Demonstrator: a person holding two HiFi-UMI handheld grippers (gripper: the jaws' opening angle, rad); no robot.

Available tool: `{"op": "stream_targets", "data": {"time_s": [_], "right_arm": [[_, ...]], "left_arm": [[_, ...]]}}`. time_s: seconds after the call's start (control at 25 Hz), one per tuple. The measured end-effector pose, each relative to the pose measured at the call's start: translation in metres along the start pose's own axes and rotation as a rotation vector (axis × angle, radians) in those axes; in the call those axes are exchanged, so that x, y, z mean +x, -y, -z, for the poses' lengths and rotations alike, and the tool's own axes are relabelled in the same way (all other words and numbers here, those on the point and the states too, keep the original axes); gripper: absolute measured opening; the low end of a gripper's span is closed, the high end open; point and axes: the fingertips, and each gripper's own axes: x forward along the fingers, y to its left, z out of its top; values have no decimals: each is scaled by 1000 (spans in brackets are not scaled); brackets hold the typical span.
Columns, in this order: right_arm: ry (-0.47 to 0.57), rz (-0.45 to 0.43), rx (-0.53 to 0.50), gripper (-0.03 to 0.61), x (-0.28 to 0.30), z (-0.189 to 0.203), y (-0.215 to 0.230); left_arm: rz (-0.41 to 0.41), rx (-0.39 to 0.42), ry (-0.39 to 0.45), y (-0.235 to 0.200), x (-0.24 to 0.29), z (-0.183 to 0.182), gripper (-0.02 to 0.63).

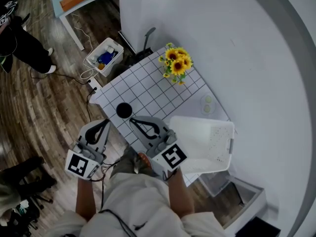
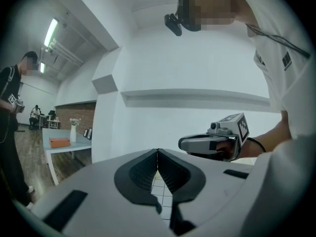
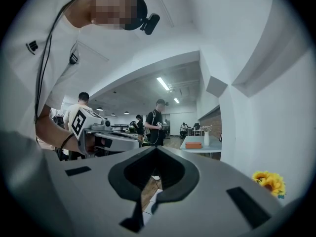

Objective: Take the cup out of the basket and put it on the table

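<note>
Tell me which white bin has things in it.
The small bin on the floor beyond the table: blue items show inside. The big basket on that table looks empty.

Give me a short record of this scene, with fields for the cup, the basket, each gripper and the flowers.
cup: black, on the checked table, outside the basket
basket: white, at the table's right end, looks empty
left gripper: shut, holds nothing
right gripper: shut, holds nothing, tips close to the cup
sunflowers: at the table's far edge
</note>
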Motion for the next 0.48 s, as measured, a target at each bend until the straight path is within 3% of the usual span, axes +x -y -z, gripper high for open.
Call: {"op": "stream_targets", "data": {"time_s": [0.2, 0.48], "right_arm": [[-10, 1, -12, 11, -2, 3, 1], [-126, -37, -89, 11, -7, 20, 0]], "left_arm": [[0, 4, -3, 0, 0, 0, 9], [0, 6, -7, 0, 0, 0, 9]]}}
